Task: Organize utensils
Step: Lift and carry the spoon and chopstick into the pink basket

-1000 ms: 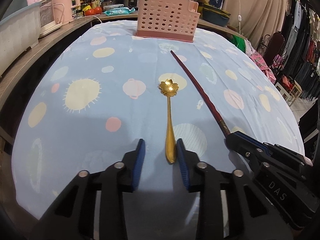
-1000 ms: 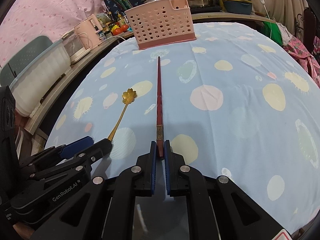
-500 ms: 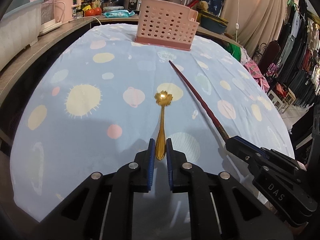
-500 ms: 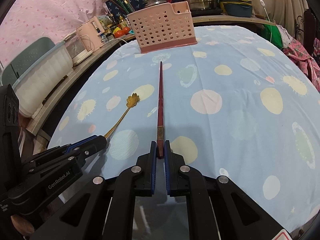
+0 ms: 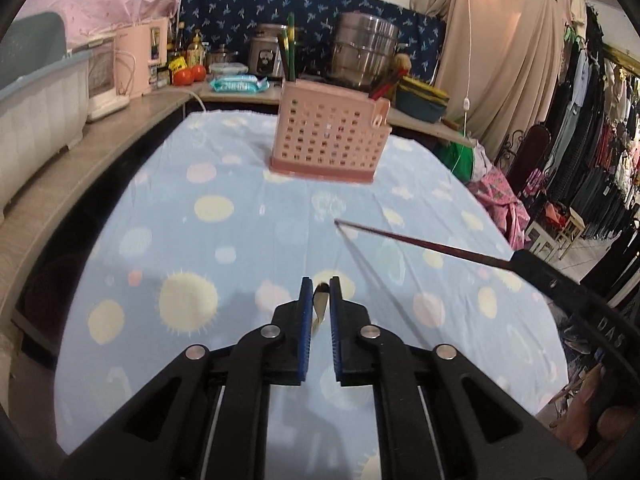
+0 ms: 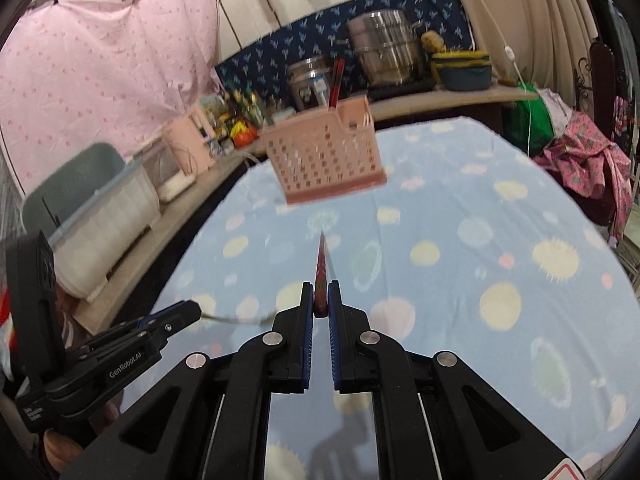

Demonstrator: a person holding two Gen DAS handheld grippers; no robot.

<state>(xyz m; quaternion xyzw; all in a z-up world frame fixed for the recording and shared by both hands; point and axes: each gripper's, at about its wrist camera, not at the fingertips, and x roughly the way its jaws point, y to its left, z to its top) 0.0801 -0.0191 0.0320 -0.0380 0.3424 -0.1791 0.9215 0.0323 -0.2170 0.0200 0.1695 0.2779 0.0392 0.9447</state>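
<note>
My left gripper (image 5: 321, 285) is shut on the gold spoon (image 5: 319, 306), held above the cloth; the spoon points forward and is mostly hidden between the jaws. It shows side-on in the right wrist view (image 6: 232, 317). My right gripper (image 6: 321, 292) is shut on the dark red chopstick (image 6: 321, 270), lifted off the table; it also shows in the left wrist view (image 5: 420, 241). The pink perforated utensil basket (image 5: 326, 140) stands at the far end of the table, ahead of both grippers, also in the right wrist view (image 6: 324, 156).
The table wears a light blue cloth (image 5: 224, 240) with pastel spots. A counter behind and to the left holds a grey tub (image 5: 36, 108), a pink appliance (image 5: 140, 60), pots (image 5: 360, 56) and bottles. Clothes hang at the right (image 5: 600, 140).
Both grippers have lifted off the table with the spoon and the chopstick and tilted up, so the basket and back counter sit lower in view. The left gripper closed on the spoon earlier.
</note>
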